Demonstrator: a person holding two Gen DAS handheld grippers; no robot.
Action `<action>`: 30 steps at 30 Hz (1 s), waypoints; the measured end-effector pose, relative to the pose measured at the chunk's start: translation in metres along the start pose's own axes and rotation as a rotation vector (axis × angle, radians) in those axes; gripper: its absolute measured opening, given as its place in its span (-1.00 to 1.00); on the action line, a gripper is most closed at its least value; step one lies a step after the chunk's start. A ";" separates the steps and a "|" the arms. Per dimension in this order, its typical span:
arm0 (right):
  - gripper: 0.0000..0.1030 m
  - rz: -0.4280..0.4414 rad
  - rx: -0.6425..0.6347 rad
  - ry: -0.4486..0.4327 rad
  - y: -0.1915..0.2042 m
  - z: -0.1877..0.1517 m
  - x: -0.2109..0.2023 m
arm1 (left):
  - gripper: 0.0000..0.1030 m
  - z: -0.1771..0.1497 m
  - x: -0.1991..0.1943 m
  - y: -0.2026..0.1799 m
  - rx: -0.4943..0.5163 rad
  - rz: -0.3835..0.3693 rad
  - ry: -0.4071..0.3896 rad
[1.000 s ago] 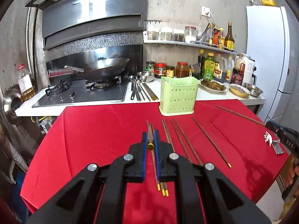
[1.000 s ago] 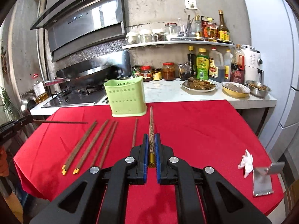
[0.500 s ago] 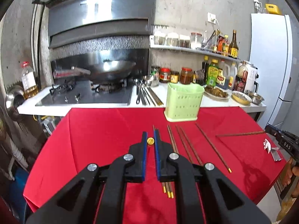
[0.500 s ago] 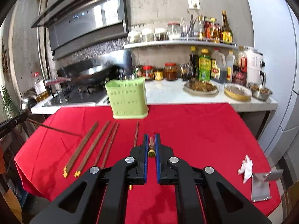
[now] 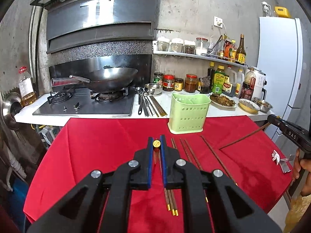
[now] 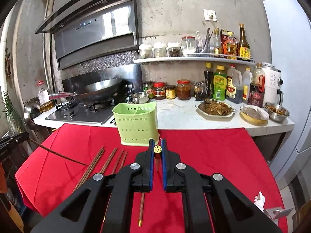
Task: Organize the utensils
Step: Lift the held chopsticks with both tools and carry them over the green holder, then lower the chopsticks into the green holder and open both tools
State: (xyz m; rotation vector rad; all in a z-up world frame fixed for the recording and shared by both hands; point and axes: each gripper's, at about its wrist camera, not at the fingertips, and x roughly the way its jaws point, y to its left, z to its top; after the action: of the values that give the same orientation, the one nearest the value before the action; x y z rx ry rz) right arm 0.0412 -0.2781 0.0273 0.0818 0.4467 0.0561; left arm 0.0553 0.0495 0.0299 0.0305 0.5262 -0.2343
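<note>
A kitchen counter with a stove and wok runs along the far side of a table draped in a red cloth (image 5: 108, 145). At the cloth's far edge, about the middle, stands a green perforated utensil holder (image 5: 187, 113), which looks empty. The left gripper (image 5: 156, 145) is pinched on one chopstick (image 5: 156, 143), gold cap facing the camera, shaft slanting down to the cloth. The right gripper (image 6: 157, 151) is likewise clamped on its own chopstick (image 6: 157, 149). The loose chopsticks (image 5: 189, 153) lie side by side near the cloth's middle, short of the holder.

Each stick is gripped close to one end, so it could pivot or slip between the pads. If both sticks approach the holder's narrow mouth together, they may cross, catch the rim and tip the light plastic holder.
</note>
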 end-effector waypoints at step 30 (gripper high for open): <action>-0.87 0.077 -0.078 -0.219 0.015 0.151 0.108 | -0.87 0.148 0.118 -0.072 0.106 -0.120 -0.144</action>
State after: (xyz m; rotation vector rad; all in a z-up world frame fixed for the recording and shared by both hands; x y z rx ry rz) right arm 0.2029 -0.2657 0.1179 0.0277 0.2218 0.1382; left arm 0.2113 -0.0589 0.1012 0.0849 0.3721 -0.3787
